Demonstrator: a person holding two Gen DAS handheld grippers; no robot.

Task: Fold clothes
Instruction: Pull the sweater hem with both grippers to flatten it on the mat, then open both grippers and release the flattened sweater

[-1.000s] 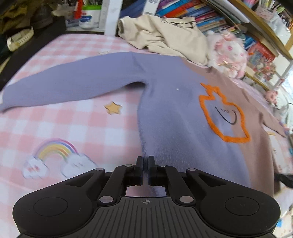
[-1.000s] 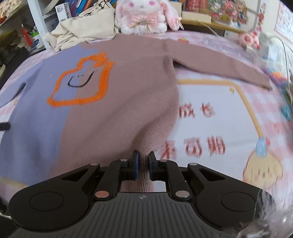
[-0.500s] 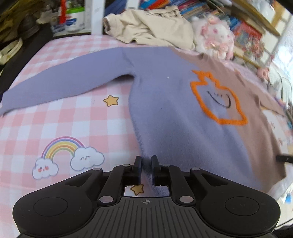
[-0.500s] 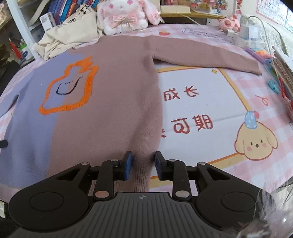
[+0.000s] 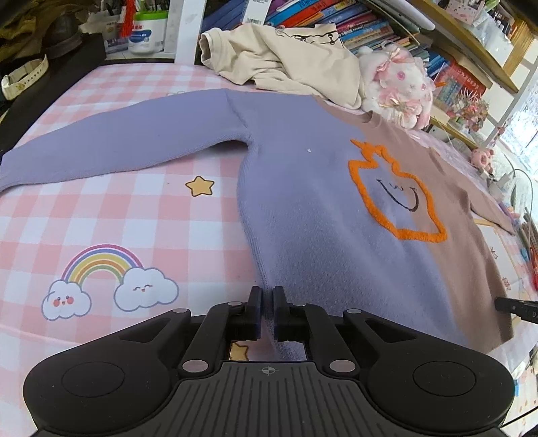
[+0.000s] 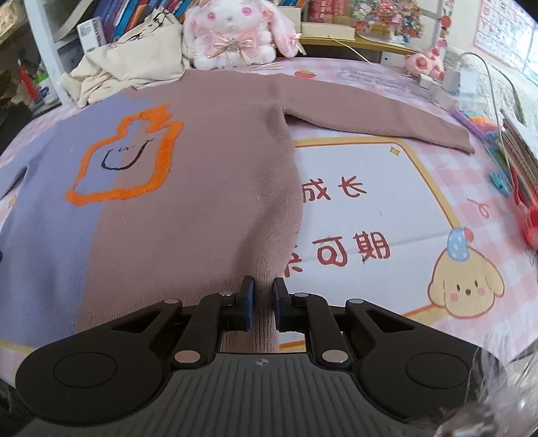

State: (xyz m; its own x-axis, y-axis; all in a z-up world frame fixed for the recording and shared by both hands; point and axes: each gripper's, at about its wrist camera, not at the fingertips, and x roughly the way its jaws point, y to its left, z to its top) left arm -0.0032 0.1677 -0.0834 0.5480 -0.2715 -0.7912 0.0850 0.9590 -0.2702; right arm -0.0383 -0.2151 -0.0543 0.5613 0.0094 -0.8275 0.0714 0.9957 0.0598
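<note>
1. Sweater (image 5: pixel 322 242): one item, half lilac and half brown, with an orange outlined figure with a smile on the chest. It lies flat and face up on the pink checked sheet (image 5: pixel 111 215), both sleeves stretched out to the sides, hem nearest to you.
2. Your left gripper (image 5: pixel 267 302): at the lilac corner of the hem. Its jaws are pressed together on the sweater's edge, with a sliver of fabric between the pads.
3. Your right gripper (image 6: pixel 263 295): at the brown corner of the hem. Its jaws are closing, and a ridge of the ribbed brown fabric stands in the narrow gap, pinched between the blue pads.
4. Lilac sleeve (image 5: pixel 111 148): reaches out to the left, flat on the sheet, above the printed star (image 5: pixel 199 186) and the rainbow with clouds (image 5: pixel 107 279).
5. Brown sleeve (image 6: pixel 376 116): reaches out to the right, above the printed panel with red characters (image 6: pixel 343 222).
6. Cream garment (image 5: pixel 285 64): crumpled in a heap beyond the sweater's neckline, touching it.
7. Plush rabbit (image 6: pixel 235 30): white and pink, sits just beside the cream garment.
8. Bookshelves (image 5: pixel 363 27): stand behind the bed, crowded.
</note>
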